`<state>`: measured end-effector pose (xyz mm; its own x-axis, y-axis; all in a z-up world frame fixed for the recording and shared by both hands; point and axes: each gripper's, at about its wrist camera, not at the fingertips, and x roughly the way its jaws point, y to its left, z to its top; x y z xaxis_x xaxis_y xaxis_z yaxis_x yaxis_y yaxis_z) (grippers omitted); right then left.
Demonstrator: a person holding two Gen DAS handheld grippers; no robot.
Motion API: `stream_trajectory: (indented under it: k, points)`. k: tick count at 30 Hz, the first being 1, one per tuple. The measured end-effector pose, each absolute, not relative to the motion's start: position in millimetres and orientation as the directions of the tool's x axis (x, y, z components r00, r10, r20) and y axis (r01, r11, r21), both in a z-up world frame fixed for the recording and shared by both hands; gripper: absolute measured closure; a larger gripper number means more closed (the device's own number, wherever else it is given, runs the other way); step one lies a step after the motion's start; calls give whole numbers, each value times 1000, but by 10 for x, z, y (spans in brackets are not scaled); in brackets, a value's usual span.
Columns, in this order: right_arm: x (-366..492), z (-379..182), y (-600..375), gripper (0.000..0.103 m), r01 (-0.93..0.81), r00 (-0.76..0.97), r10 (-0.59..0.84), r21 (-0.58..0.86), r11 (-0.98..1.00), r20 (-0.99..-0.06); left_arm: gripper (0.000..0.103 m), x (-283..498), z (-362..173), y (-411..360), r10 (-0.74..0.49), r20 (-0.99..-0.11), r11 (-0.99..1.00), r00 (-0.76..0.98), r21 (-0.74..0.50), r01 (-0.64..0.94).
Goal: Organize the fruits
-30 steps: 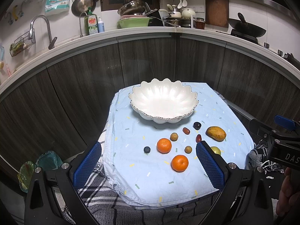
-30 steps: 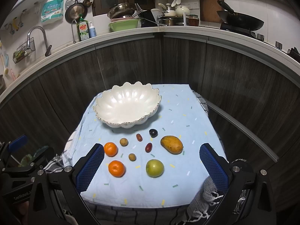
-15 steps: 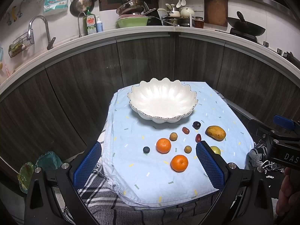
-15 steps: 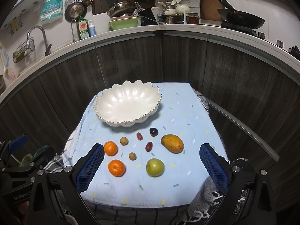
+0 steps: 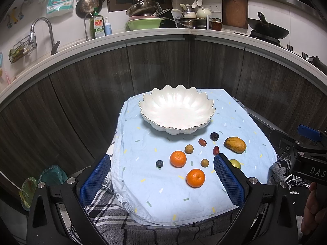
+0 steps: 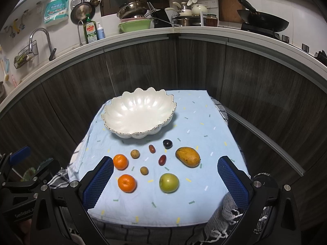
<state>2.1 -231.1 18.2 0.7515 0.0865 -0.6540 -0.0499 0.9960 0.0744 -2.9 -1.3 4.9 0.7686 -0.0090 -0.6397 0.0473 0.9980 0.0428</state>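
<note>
A white scalloped bowl (image 5: pixel 177 110) (image 6: pixel 139 112) stands empty at the back of a light-blue cloth. In front of it lie two oranges (image 5: pixel 195 178) (image 6: pixel 126 183), a mango (image 5: pixel 235 144) (image 6: pixel 188 156), a green apple (image 6: pixel 169 182), a dark plum (image 6: pixel 167 144), small red and brown fruits (image 6: pixel 162 159), and a blueberry (image 5: pixel 159 163). My left gripper (image 5: pixel 161 180) hovers open above the cloth's near left side. Over the near edge my right gripper (image 6: pixel 165 180) also stands open. Neither holds anything.
The cloth (image 6: pixel 204 126) covers a small table with a checked fabric (image 5: pixel 106 204) beneath. A dark curved cabinet front (image 6: pixel 143 69) rises behind, topped by a counter with dishes. The right gripper's body (image 5: pixel 306 159) and a hand show at the left view's right edge.
Both views have drifted very slightly; the fruit and the bowl lie where they were. Both grippers stay open.
</note>
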Motion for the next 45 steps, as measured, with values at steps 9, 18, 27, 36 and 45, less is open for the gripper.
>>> stream_trajectory:
  k: [9,18,27,36,45]
  points:
    - [22,182,-2313,0,-49,751,87,75,996,-654,0,-28,53,-15,-8,-639,998,769,43,46]
    - [14,177,-2311,0,-57,748,95,79,995,-656,0,6,27,-37,1,-638,998,770,53,43]
    - [72,121,-2298,0,-51,737,103,97,994,-668,0,19,-15,-80,-11,-641,995,767,72,74]
    - [115,105,-2325,0,-42,756,77,70,997,-650,0,75,-22,-109,-4,-629,993,777,92,79]
    - [193,87,-2315,0,-65,790,70,31,997,-608,0,165,-115,-152,2,-623,990,782,112,87]
